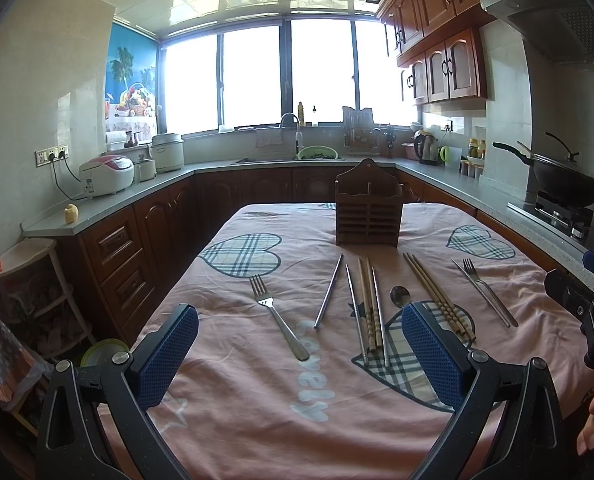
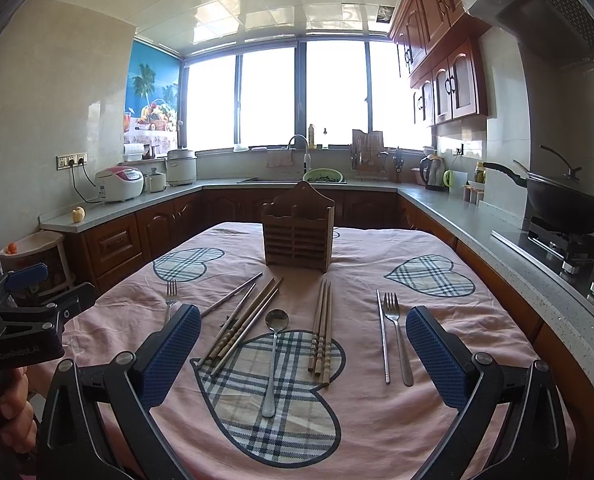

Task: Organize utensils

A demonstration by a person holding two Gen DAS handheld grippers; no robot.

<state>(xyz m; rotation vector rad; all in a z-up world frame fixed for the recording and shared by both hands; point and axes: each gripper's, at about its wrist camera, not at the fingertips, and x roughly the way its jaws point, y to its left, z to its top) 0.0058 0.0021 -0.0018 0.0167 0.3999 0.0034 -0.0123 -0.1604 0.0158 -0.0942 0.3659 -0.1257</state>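
Observation:
A brown wooden utensil holder (image 1: 368,208) (image 2: 298,234) stands upright on the pink tablecloth, far from both grippers. In front of it lie a left fork (image 1: 275,314) (image 2: 170,298), metal chopsticks (image 1: 329,290) (image 2: 233,294), a mixed bundle of wooden and metal chopsticks (image 1: 369,308) (image 2: 245,322), a spoon (image 1: 399,295) (image 2: 273,356), wooden chopsticks (image 1: 437,294) (image 2: 321,332), and a right fork (image 1: 487,292) (image 2: 399,340) beside one metal chopstick (image 2: 383,338). My left gripper (image 1: 299,354) hovers open above the near cloth. My right gripper (image 2: 303,354) is open too, with the spoon lying between its fingers.
The table (image 2: 477,320) sits inside a U-shaped kitchen counter (image 1: 157,184). A wok on a stove (image 2: 565,208) is at the right, a rice cooker (image 1: 107,174) at the left, and the sink under the window. A hand (image 2: 5,416) holds the other gripper at the left edge.

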